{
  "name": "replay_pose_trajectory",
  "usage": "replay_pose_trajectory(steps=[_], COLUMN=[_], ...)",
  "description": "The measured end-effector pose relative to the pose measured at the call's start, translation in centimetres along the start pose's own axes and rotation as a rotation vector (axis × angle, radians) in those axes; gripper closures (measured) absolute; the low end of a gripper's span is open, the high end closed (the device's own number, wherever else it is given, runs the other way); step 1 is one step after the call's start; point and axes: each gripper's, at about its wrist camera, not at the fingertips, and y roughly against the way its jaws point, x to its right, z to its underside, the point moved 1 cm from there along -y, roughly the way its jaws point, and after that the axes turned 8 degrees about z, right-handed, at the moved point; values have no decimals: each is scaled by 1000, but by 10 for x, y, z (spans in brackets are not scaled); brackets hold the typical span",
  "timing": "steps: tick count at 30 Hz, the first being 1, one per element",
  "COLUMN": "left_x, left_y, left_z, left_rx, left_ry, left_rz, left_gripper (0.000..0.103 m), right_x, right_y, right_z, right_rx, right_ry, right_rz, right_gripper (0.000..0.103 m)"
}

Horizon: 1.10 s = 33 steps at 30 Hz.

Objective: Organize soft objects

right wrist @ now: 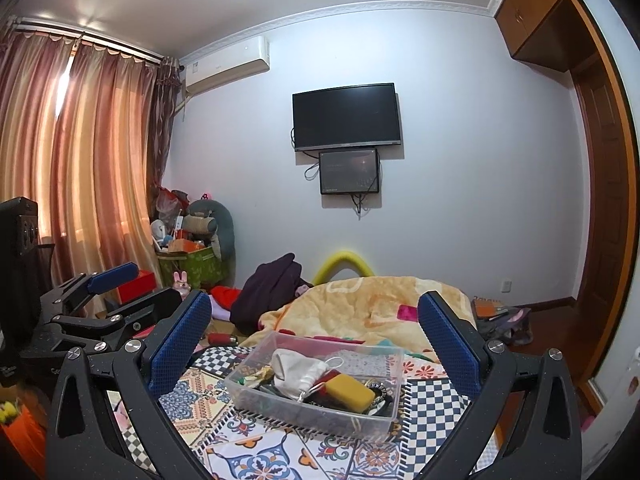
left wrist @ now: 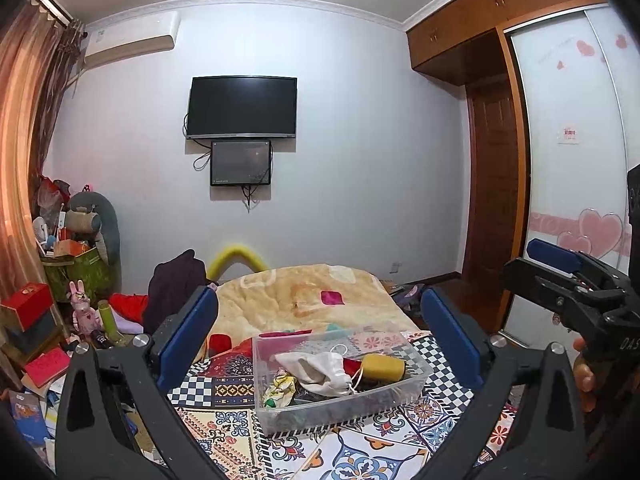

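A clear plastic bin [left wrist: 416, 380] [right wrist: 384, 412] sits on a patterned cloth [left wrist: 360, 448] [right wrist: 256, 452] on the bed. It holds a white drawstring pouch [left wrist: 320, 372] [right wrist: 296, 372], a yellow sponge [left wrist: 382, 366] [right wrist: 348, 394] and other small soft items. My left gripper [left wrist: 320, 332] is open and empty, above and just short of the bin. My right gripper [right wrist: 316, 336] is open and empty, also held over the bin. Each gripper shows at the edge of the other's view.
A beige blanket [left wrist: 304, 300] [right wrist: 372, 304] lies past the bin, with a red item [left wrist: 220, 342] [right wrist: 222, 338] at its left. Dark clothes [left wrist: 176, 288], a green box of toys [left wrist: 80, 268] and stacked boxes crowd the left. A wardrobe [left wrist: 580, 160] stands right.
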Motion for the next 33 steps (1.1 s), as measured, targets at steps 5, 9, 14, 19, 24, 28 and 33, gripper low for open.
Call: replay_pose_trajectory(steps=[5,9,14,19,24,28,33], left_x=[-1,-3,-4,-3,0,1,2], left_y=[-1,-1,-2,-2,-1,-1,-3], left_z=[2,3,2,2,2,2,2], left_rx=[-6,-11,-14,-11,-8,-14,-29], left_ry=[6,13,16,17,9,5,13], left_rz=[-2,2,4,12,20,28,48], left_gripper=[0,0,0,0,0,0,0], right_x=[1,2,2,2,3,5,4], right_y=[-1,-1,-1,-1,-2,-4,-4], right_z=[0,1,0,0,1,1,2], right_rx=[-2,-4,-4,-4,-7,-11,-17], right_ry=[1,1,1,2,1,-2,-9], right_rz=[1,0,0,0,4,5,-4], right_gripper=[0,0,0,0,0,0,0])
